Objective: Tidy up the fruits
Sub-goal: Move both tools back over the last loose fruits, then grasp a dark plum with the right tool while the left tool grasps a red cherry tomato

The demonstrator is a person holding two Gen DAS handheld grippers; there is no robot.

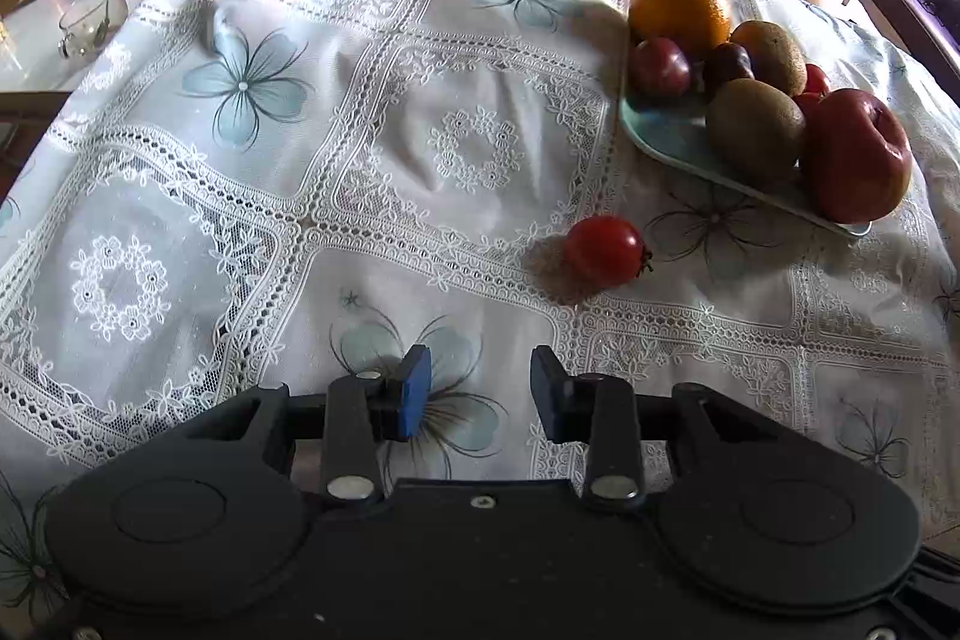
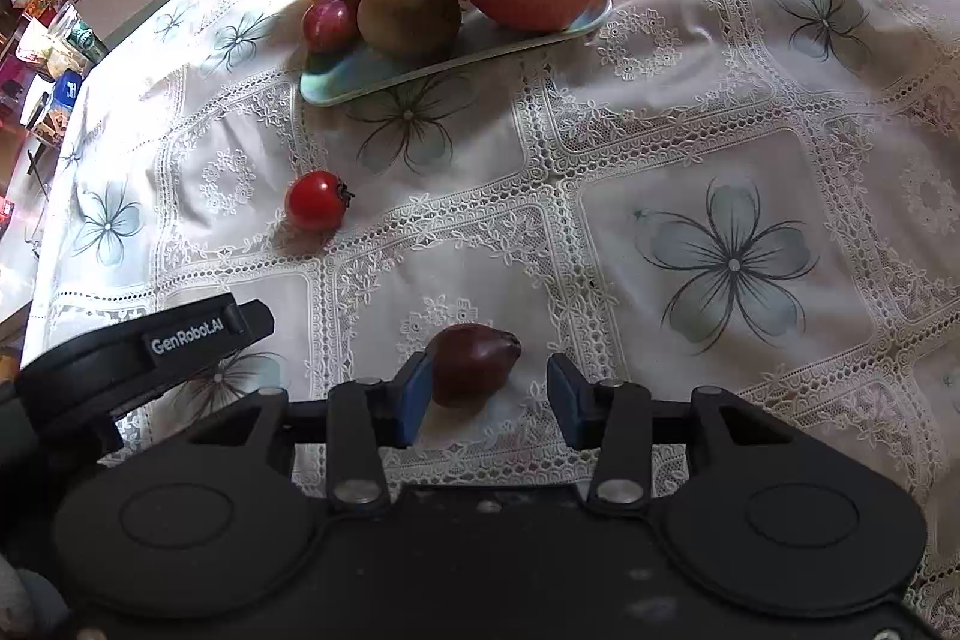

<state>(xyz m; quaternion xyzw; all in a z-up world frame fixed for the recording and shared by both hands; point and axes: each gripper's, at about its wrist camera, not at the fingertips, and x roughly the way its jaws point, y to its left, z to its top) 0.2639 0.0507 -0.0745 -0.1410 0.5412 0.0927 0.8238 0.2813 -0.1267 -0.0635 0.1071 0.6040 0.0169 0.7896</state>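
Both tongs, left tongs (image 1: 480,391) and right tongs (image 2: 489,397), are matte black with blue fingertip pads (image 1: 416,391), silver pivot screws and "GenRobot.AI" lettering.
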